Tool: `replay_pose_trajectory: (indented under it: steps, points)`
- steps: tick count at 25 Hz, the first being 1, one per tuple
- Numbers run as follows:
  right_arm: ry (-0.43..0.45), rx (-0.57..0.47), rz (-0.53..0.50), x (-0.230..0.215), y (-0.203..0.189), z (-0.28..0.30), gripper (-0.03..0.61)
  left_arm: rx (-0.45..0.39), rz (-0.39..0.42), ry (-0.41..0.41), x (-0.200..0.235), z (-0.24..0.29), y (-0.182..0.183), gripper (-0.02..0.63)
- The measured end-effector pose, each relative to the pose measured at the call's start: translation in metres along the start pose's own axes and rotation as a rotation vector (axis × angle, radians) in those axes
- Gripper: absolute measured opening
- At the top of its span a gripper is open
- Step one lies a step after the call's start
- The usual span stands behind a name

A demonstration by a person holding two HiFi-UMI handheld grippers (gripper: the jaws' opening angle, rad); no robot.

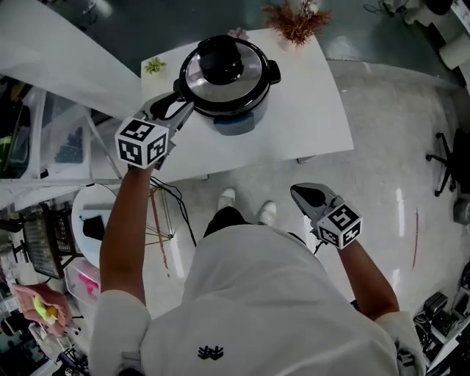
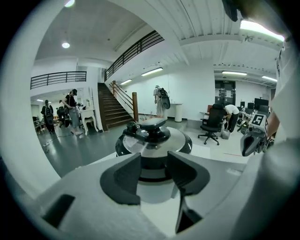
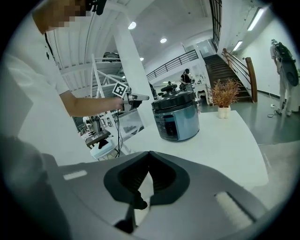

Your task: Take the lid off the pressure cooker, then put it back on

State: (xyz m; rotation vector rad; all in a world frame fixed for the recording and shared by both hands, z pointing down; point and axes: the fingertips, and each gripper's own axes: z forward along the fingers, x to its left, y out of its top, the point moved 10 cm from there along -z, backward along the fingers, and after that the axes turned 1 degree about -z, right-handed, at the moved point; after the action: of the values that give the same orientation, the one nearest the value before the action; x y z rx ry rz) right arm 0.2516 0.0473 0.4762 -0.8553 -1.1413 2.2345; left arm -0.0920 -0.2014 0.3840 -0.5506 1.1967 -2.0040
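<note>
Two arms, two poses: my left stretches up the frame's left side, the left gripper (image 1: 176, 109) with jaws apart just beside the pressure cooker (image 1: 236, 122), which stands upper centre on the white table (image 1: 308, 117) with its lid (image 1: 224, 73) on. My right arm is bent low; the right gripper (image 1: 297, 192), jaws together, hangs lower right, well apart. The print on the control panel (image 3: 169, 125) is too small to read.

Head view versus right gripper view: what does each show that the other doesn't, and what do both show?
Head view only: the person's shoes and the right gripper seen from outside. Right gripper view only: the pressure cooker's control panel, a staircase, and that gripper's jaws closed on nothing. Both: the cooker with its lid on, the white table, the dried plant and the left gripper beside the cooker.
</note>
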Motion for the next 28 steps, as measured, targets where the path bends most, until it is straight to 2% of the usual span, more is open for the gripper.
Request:
replay_pose_trajectory:
  steps: [5,10,15,20,28]
  points:
    - [0.044,0.02,-0.013,0.003,-0.008,-0.001,0.014,-0.015,-0.076,0.029,-0.043,-0.026,-0.039,0.111]
    - [0.087,0.025,-0.039,0.012,-0.01,0.006,0.014,-0.013,-0.14,0.023,-0.096,-0.048,-0.073,0.063]
    - [0.095,-0.005,-0.071,0.033,-0.003,0.011,0.014,-0.012,-0.199,-0.069,-0.156,-0.066,-0.098,0.013]
    - [0.084,-0.022,-0.094,0.057,0.003,0.011,0.014,0.008,-0.169,-0.179,-0.205,-0.084,-0.108,0.008]
    - [0.106,-0.027,-0.124,0.113,0.004,0.005,0.014,0.003,-0.207,-0.232,-0.247,-0.137,-0.119,0.008]
